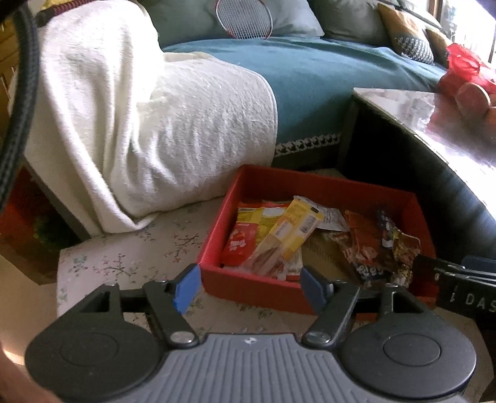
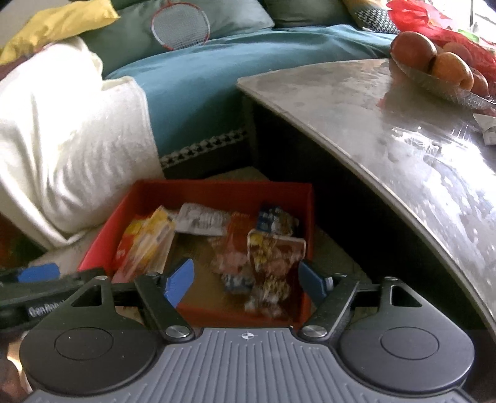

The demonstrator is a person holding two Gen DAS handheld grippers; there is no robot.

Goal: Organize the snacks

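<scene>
inside square red box (image 1: pixel 248 286), crinkly snack packets (image 1: pixel 279 235)

Snack packets (image 2: pixel 266 263) in red box (image 2: pixel 217 190) were motion-blurred, labels unreadable; fruit bowl (image 2: pixel 443 83) on counter (image 2: pixel 356 117) was cut off at frame's right edge; racket (image 1: pixel 244 18) cropped at top.

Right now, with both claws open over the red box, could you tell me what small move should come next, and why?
Probably lift both claws clear and look for more snacks. The left claw and right claw hold nothing, and the snack packets already lie inside the red box.
</scene>
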